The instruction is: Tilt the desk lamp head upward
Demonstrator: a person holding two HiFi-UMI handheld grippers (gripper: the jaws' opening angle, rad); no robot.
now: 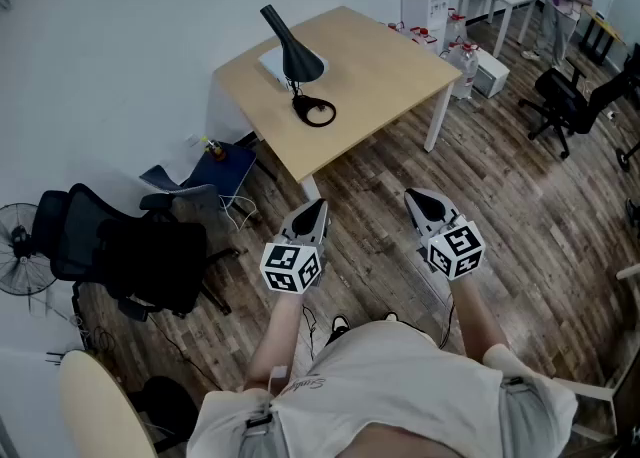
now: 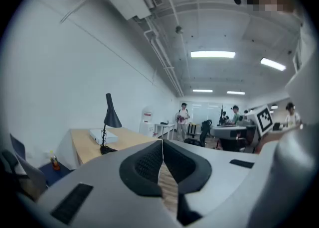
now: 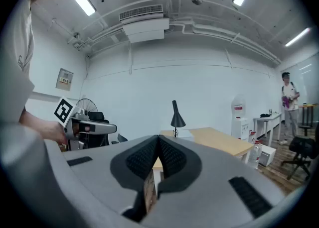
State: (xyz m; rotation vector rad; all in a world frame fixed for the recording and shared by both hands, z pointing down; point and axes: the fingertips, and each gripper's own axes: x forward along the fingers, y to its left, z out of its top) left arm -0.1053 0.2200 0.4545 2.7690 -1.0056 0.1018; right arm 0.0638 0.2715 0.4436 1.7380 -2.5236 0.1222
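Task not begun: black cone-shaded desk lamp (image 1: 295, 56) untouched, head drooping; left gripper (image 1: 316, 208) and right gripper (image 1: 418, 200) closed, empty, well apart from it.

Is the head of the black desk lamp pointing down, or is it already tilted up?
Pointing down: the desk lamp head has its wide mouth facing the desk, with its narrow end up.
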